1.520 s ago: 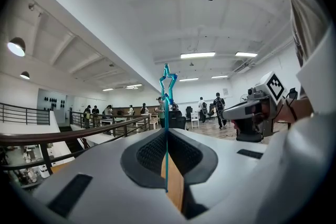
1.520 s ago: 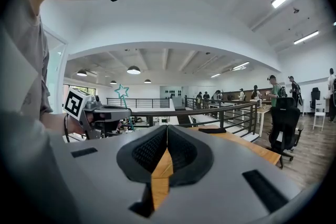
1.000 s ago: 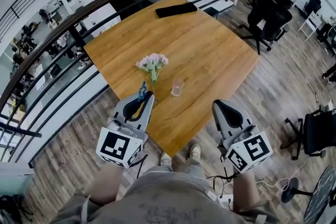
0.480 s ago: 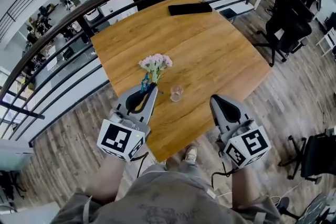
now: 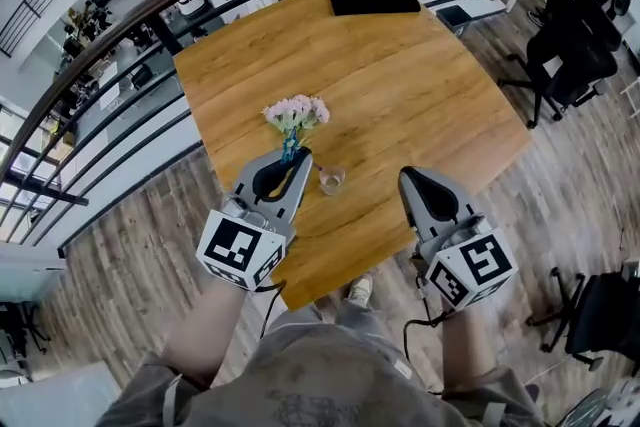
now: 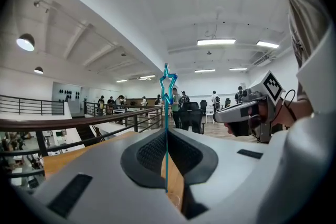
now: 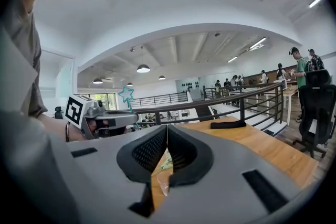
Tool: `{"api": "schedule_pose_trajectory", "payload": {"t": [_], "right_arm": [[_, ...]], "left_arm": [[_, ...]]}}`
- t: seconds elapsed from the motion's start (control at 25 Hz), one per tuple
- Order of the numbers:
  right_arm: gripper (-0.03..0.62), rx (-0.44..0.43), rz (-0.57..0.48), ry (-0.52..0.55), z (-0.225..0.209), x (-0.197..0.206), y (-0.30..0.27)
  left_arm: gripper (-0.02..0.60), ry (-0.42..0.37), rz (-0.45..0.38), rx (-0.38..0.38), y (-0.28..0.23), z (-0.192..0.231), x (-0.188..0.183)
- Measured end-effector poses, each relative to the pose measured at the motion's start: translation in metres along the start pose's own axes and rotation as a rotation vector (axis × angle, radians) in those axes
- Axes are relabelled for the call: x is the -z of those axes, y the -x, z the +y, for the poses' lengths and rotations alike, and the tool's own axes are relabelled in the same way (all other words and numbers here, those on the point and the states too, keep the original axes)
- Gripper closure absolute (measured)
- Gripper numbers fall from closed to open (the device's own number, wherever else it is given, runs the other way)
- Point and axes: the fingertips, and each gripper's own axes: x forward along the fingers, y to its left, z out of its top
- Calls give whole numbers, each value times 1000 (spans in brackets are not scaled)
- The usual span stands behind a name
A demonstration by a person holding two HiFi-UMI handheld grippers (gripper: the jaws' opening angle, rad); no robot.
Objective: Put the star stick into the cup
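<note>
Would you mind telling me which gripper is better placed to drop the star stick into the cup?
Left. The left gripper is shut on the star stick, and its tip sits close beside the cup. The right gripper is shut with nothing in it and is farther from the cup.

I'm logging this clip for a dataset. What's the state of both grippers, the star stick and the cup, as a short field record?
left gripper: shut on the star stick, star end past the jaw tips
right gripper: shut, nothing between the jaws
cup: clear, standing on the table; stick not yet in it
flowers: on the table, just beyond the left gripper
</note>
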Motion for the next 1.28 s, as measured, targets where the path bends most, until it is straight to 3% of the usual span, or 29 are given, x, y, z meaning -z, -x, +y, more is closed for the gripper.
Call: {"api": "schedule_pose_trajectory", "payload": {"t": [0.4,0.76,1.04,1.08,1.16,1.28], "right_arm": [[563,15,76,-50,-21,41,-19],[563,23,152,-95,-31,77,-21],[563,25,176,-118,-28,90,-19],[563,26,178,-119,-27,91,-20],[563,17,176,-110,-25,92,-22],[563,15,172,-102,-21,88,-22]], "left_arm": [[560,122,105,-15,-30,17,86],[560,166,248,-5,-52,11,158],[557,136,344,-22,-53,5,189],[523,134,353,-28,-53,5,191],[369,130,365,-36,-51,6,193],[328,122,383,-22,-46,1,194]]}}
